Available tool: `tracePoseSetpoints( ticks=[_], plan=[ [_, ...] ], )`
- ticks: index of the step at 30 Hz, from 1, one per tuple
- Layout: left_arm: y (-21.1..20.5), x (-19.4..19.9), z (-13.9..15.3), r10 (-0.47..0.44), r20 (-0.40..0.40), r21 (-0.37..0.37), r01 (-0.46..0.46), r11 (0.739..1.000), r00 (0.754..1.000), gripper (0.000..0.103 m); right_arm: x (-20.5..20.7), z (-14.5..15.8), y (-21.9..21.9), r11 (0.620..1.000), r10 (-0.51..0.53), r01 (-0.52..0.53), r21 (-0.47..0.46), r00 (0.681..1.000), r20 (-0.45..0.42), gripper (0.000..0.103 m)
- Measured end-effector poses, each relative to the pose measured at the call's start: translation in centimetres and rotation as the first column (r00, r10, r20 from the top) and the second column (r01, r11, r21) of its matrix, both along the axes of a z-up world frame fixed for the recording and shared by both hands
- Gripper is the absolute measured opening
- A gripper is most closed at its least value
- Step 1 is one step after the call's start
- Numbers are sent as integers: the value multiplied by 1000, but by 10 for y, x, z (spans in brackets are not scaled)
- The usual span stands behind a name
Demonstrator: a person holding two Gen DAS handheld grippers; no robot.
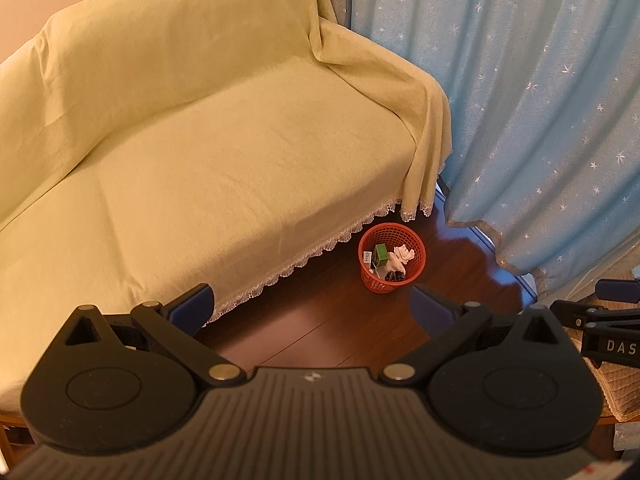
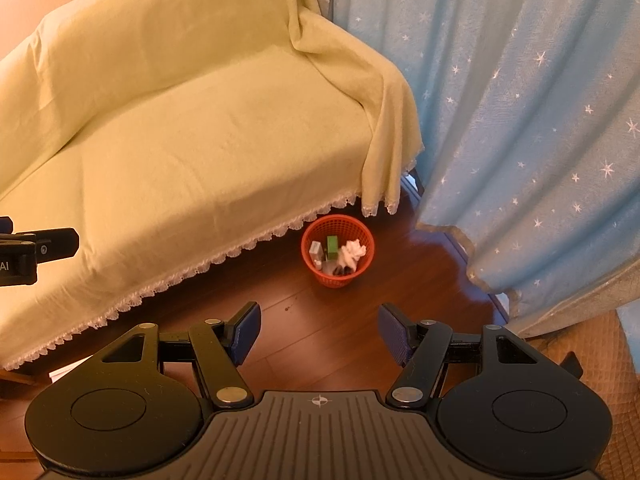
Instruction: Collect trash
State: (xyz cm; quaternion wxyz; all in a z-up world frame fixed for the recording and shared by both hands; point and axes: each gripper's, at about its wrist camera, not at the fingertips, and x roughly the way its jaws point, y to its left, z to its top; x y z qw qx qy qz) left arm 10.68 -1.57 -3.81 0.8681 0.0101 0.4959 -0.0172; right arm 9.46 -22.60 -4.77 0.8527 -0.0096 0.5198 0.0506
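An orange mesh bin [image 1: 368,276] [image 2: 316,270] stands on the dark wood floor by the sofa's front right corner. Inside it lie a green box [image 1: 380,253] [image 2: 331,247], crumpled white paper [image 1: 403,255] [image 2: 353,253], a small grey-white carton [image 2: 315,253] and some dark scraps. My left gripper [image 1: 312,304] hangs well above the floor, open, with nothing between its blue pads. My right gripper [image 2: 319,332] is also open and holds nothing, its jaws framing the floor short of the bin. Each gripper shows at the edge of the other's view.
A sofa under a pale yellow cover with a lace hem [image 1: 208,152] [image 2: 192,136] fills the left. Blue star-print curtains [image 1: 540,120] [image 2: 520,120] hang to the floor on the right. A quilted tan surface [image 2: 600,360] sits at the lower right.
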Motion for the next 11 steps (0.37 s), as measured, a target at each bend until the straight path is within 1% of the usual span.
tracePoseSetpoints(
  ticks=[9, 11],
  plan=[
    [-2, -2, 0, 2, 2, -1, -2, 1000, 1000, 102, -1, 0, 1, 1000, 2, -2, 0, 1000, 0, 62],
    [-2, -3, 1, 2, 13, -8, -2, 1000, 1000, 102, -1, 0, 1, 1000, 2, -2, 0, 1000, -1, 62]
  ],
)
